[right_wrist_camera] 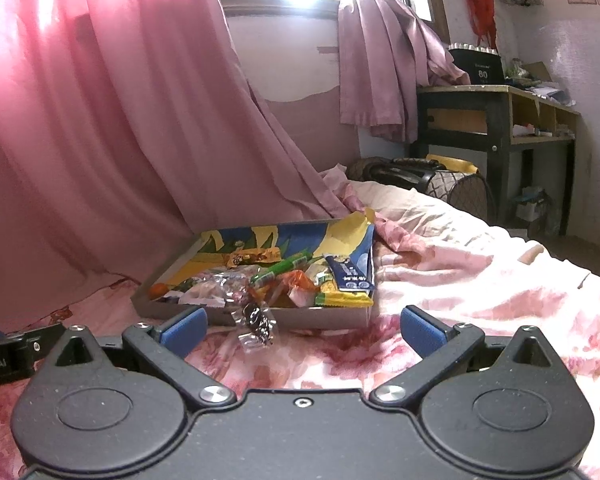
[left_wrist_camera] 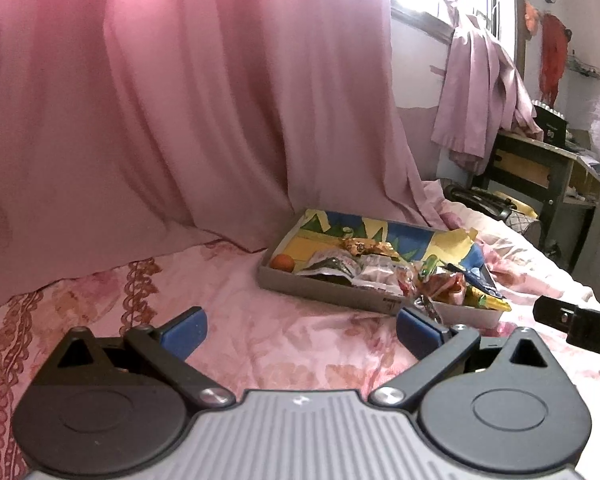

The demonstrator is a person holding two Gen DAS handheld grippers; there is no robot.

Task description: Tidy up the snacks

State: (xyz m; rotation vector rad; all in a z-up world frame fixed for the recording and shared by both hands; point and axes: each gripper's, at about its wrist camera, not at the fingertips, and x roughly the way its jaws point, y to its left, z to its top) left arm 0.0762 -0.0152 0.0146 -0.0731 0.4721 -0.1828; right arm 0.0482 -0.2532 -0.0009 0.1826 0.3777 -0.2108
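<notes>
- Left gripper [left_wrist_camera: 300, 330]: jaws spread wide, nothing between the blue pads; it hovers low over the floral bedspread [left_wrist_camera: 260, 344], short of the tray, a stance that suits an approach rather than a carry.
- Right gripper [right_wrist_camera: 302, 330]: likewise fully spread and empty, aimed at the tray's near wall; its tip also shows at the right edge of the left wrist view.
- Loose candy [right_wrist_camera: 258, 322]: a dark sweet in clear wrapper, lying on the bedspread just outside the tray's near wall, slightly left of centre between the right gripper's fingers. Probably the next item to collect.
- Tray [right_wrist_camera: 324, 317]: a shallow grey box lined with yellow-and-blue paper, flat on the bed, serving as the collection point.
- Snacks inside: an orange ball [left_wrist_camera: 283, 263] in the left corner, a green stick [right_wrist_camera: 282, 270], a blue packet [right_wrist_camera: 350, 274], piled unsorted.
- Pink curtain [left_wrist_camera: 180, 100]: backdrop behind the bed.
</notes>
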